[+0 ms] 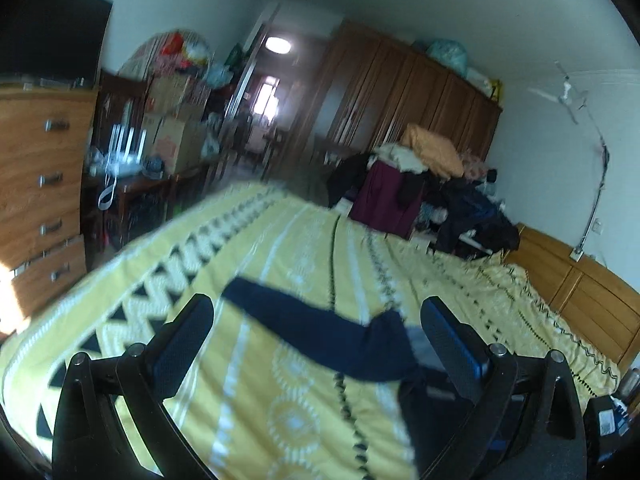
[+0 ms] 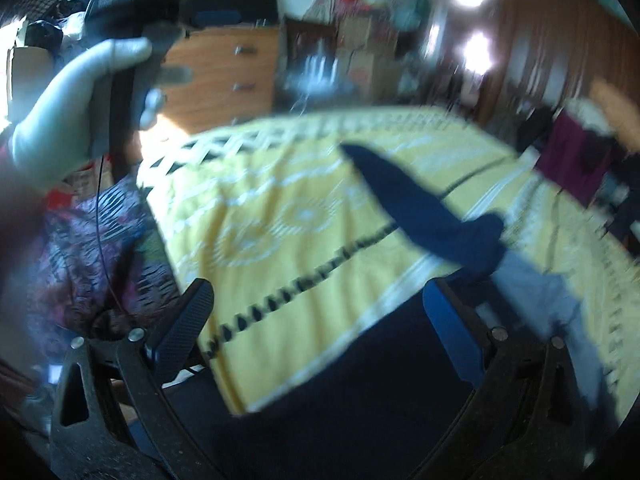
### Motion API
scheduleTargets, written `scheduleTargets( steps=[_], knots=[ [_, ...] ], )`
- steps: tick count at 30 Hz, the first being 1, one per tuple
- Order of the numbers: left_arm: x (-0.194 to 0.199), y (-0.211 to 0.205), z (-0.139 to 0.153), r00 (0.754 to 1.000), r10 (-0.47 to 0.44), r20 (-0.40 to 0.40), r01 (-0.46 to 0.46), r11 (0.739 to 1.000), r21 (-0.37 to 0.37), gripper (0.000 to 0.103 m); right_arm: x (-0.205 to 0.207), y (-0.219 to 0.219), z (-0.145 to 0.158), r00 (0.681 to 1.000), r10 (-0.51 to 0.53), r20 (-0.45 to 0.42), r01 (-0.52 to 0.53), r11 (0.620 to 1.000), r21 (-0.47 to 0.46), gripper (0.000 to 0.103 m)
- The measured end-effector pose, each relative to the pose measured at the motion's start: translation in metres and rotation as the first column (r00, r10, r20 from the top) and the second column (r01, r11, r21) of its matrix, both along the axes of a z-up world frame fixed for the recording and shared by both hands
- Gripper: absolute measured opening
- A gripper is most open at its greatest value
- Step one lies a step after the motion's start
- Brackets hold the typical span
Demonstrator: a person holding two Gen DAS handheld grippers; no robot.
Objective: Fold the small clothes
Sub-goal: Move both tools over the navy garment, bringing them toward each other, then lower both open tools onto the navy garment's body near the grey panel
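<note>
My left gripper (image 1: pixel 316 316) and right gripper (image 2: pixel 318 300) both released, jaws wide. Only right view shows gloved hand (image 2: pixel 60 120); navy sock (image 1: pixel 320 332) blurred, its grey end partly hidden on yellow bedspread (image 1: pixel 280 240).

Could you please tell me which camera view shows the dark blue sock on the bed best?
The left wrist view: the dark blue sock lies sharper there, stretched across the yellow bedspread. The right wrist view shows it too, but motion-blurred.

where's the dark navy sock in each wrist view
Left wrist view: the dark navy sock lies on the yellow bedspread, lower centre, between the left gripper fingers, running up-left.
Right wrist view: the sock is right of centre, running from upper centre down-right, beyond the open right gripper.
Shared landmark: the wooden chest of drawers.
</note>
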State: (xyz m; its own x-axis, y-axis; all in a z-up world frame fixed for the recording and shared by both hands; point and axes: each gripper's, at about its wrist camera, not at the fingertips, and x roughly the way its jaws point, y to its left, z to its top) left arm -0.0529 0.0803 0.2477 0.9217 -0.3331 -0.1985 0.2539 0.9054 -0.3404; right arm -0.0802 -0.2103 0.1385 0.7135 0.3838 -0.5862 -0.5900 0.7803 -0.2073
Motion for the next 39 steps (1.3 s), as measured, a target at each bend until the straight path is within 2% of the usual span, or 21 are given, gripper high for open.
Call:
scheduleTargets(
  steps=[1,3,5,6,8,9,11,13,16,19,20,23,24,26,28,30,33,34,37,38,39],
  knots=[
    [-0.011,-0.009,0.029,0.996,0.022,0.089,-0.024,0.999,0.025,0.103,-0.009,-0.009,0.012,0.997,-0.011,0.07,0.012,1.0,-0.002,0.103],
    [-0.038,-0.02,0.07,0.963,0.09,0.252,-0.101,0.994,0.034,0.103,-0.021,-0.024,0.028,0.979,-0.045,0.199,0.048,0.999,-0.013,0.103],
    [-0.051,-0.028,0.077,0.932,0.123,0.342,-0.128,0.992,-0.007,0.103,-0.018,-0.039,0.034,0.965,-0.085,0.248,0.098,0.994,-0.042,0.103],
    [-0.045,-0.03,0.073,0.946,0.098,0.308,-0.092,0.995,-0.033,0.103,-0.014,-0.045,0.031,0.964,-0.105,0.245,0.123,0.991,-0.059,0.103],
    [-0.017,-0.035,0.062,0.994,-0.005,0.109,0.01,0.999,-0.051,0.103,-0.008,-0.059,0.02,0.965,-0.145,0.216,0.166,0.983,-0.082,0.103],
    [-0.004,-0.038,0.054,0.999,-0.052,0.011,0.052,0.996,-0.066,0.103,-0.003,-0.066,0.012,0.968,-0.165,0.191,0.185,0.978,-0.093,0.103],
    [0.022,-0.04,0.032,0.982,-0.109,-0.157,0.09,0.989,-0.121,0.103,0.007,-0.078,-0.005,0.972,-0.196,0.126,0.21,0.972,-0.102,0.103],
    [0.05,-0.044,0.0,0.943,-0.125,-0.309,0.085,0.986,-0.141,0.103,0.012,-0.088,-0.02,0.972,-0.218,0.088,0.228,0.966,-0.119,0.103],
    [0.086,-0.05,-0.039,0.885,-0.132,-0.447,0.076,0.987,-0.139,0.103,0.017,-0.099,-0.036,0.971,-0.235,0.046,0.239,0.96,-0.147,0.103],
    [0.129,-0.047,-0.057,0.847,-0.133,-0.515,0.063,0.986,-0.152,0.103,0.022,-0.106,-0.047,0.969,-0.246,-0.009,0.242,0.96,-0.142,0.103],
    [0.147,-0.05,-0.081,0.836,-0.132,-0.533,0.052,0.985,-0.164,0.103,0.026,-0.107,-0.05,0.968,-0.249,-0.023,0.244,0.96,-0.137,0.103],
    [0.201,-0.047,-0.107,0.82,-0.096,-0.565,-0.009,0.984,-0.18,0.102,0.04,-0.11,-0.058,0.965,-0.256,-0.06,0.248,0.962,-0.116,0.103],
    [0.219,-0.051,-0.129,0.814,-0.09,-0.573,-0.023,0.982,-0.188,0.102,0.044,-0.112,-0.061,0.964,-0.256,-0.073,0.248,0.963,-0.108,0.103],
    [0.248,-0.05,-0.152,0.804,-0.073,-0.591,-0.046,0.982,-0.184,0.1,0.053,-0.114,-0.068,0.96,-0.263,-0.095,0.253,0.962,-0.1,0.103],
    [0.278,-0.053,-0.174,0.78,-0.064,-0.623,-0.067,0.98,-0.185,0.094,0.061,-0.118,-0.074,0.957,-0.267,-0.114,0.257,0.962,-0.095,0.103],
    [0.304,-0.048,-0.207,0.75,-0.045,-0.66,-0.1,0.979,-0.18,0.071,0.066,-0.122,-0.082,0.952,-0.276,-0.134,0.264,0.96,-0.096,0.103],
    [0.327,-0.042,-0.235,0.702,0.004,-0.712,-0.165,0.974,-0.157,0.064,0.075,-0.132,-0.094,0.942,-0.29,-0.17,0.278,0.956,-0.092,0.103],
    [0.333,-0.042,-0.241,0.701,0.009,-0.714,-0.167,0.974,-0.152,0.063,0.078,-0.134,-0.097,0.938,-0.295,-0.181,0.282,0.955,-0.091,0.103],
    [0.352,-0.047,-0.247,0.722,0.022,-0.691,-0.143,0.983,-0.119,0.063,0.085,-0.142,-0.105,0.932,-0.296,-0.211,0.286,0.955,-0.079,0.103],
    [0.36,-0.048,-0.248,0.73,0.03,-0.683,-0.137,0.985,-0.104,0.059,0.087,-0.143,-0.106,0.93,-0.295,-0.22,0.286,0.955,-0.073,0.102],
    [0.365,-0.049,-0.247,0.734,0.035,-0.678,-0.135,0.986,-0.095,0.047,0.088,-0.145,-0.105,0.929,-0.288,-0.233,0.284,0.957,-0.054,0.1]
  ],
)
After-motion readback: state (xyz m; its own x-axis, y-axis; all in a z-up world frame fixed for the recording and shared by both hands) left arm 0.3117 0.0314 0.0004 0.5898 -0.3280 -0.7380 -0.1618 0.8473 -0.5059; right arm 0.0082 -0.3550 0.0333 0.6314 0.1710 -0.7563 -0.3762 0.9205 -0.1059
